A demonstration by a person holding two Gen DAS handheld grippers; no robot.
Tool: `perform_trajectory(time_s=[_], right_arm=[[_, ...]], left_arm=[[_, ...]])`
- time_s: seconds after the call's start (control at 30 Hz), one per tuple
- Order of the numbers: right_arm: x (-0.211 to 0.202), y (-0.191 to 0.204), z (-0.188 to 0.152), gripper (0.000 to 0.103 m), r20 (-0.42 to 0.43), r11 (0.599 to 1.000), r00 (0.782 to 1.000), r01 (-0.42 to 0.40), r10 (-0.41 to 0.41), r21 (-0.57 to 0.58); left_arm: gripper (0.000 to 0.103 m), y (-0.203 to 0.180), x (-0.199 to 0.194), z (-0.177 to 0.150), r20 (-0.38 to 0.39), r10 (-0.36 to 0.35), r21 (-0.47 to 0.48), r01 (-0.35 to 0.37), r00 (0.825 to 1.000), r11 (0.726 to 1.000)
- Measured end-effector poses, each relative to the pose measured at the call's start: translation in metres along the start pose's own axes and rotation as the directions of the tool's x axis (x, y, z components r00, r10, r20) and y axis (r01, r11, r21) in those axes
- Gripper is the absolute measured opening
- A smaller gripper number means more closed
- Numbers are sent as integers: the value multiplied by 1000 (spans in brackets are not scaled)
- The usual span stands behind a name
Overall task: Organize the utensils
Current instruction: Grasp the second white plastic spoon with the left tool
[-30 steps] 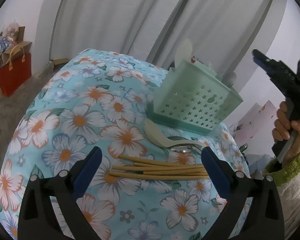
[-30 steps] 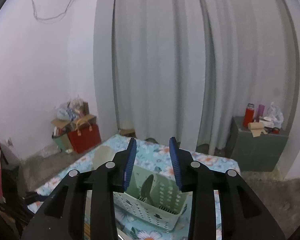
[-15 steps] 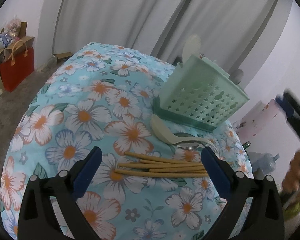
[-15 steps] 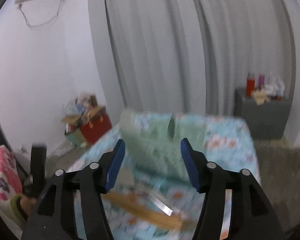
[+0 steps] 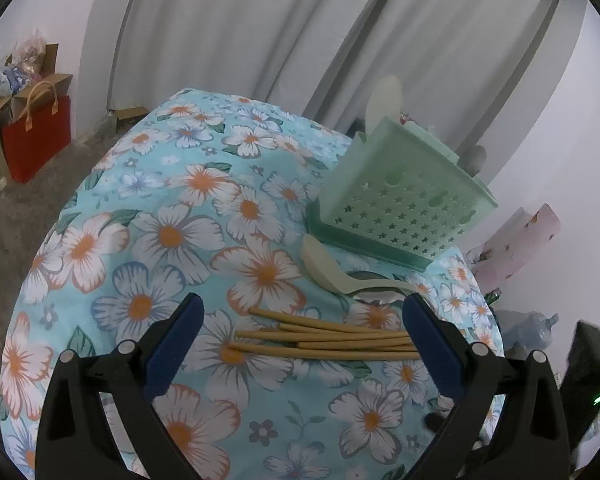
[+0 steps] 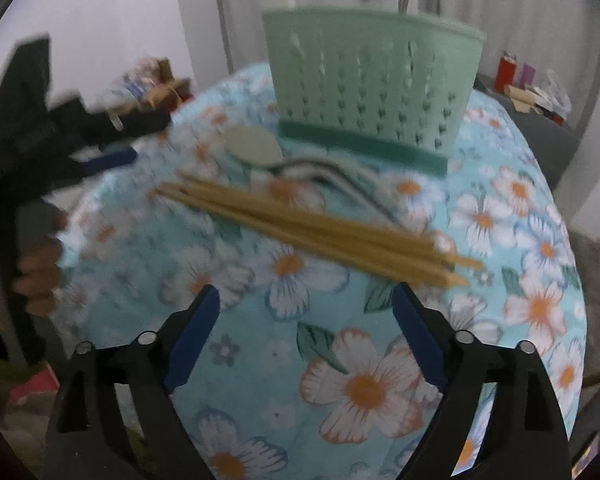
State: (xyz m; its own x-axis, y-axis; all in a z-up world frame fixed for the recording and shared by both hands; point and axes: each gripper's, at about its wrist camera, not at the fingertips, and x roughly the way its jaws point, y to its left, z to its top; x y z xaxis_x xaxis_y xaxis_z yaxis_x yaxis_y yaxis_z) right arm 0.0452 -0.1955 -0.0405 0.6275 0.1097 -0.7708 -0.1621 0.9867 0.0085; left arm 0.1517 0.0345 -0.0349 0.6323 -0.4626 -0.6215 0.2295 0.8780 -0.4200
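Perforated green plastic caddy [image 5: 400,196]; slender wooden chopsticks [image 5: 324,340]; floral cloth [image 5: 172,236].

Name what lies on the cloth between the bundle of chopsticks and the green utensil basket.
A cream spoon and a metal spoon lie between the chopsticks and the basket; the left wrist view shows it best.
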Motion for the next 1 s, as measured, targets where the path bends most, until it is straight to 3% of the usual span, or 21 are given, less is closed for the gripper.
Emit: perform_trajectory(time_s=[0.1,0.17,0.7,0.87,1.0], right_arm=[[19,4,-10,91,-73,999,996,41,-40,7],[20,4,-15,95,-64,998,997,54,-52,19],[19,5,-20,95,-60,998,997,57,-55,35],[19,4,-21,95,-57,998,997,56,-54,38],[19,3,-20,95,-55,998,997,55,-53,37]], left_arm=[[97,-1,2,0,-7,22,15,-22,1000,1000],[97,-3,5,2,-12,40,29,-40,999,999],[97,-1,18,17,-10,121,30,-121,993,992],[97,-2,36,25,-25,190,69,-188,981,980],[94,2,49,32,-54,186,60,-182,981,981]])
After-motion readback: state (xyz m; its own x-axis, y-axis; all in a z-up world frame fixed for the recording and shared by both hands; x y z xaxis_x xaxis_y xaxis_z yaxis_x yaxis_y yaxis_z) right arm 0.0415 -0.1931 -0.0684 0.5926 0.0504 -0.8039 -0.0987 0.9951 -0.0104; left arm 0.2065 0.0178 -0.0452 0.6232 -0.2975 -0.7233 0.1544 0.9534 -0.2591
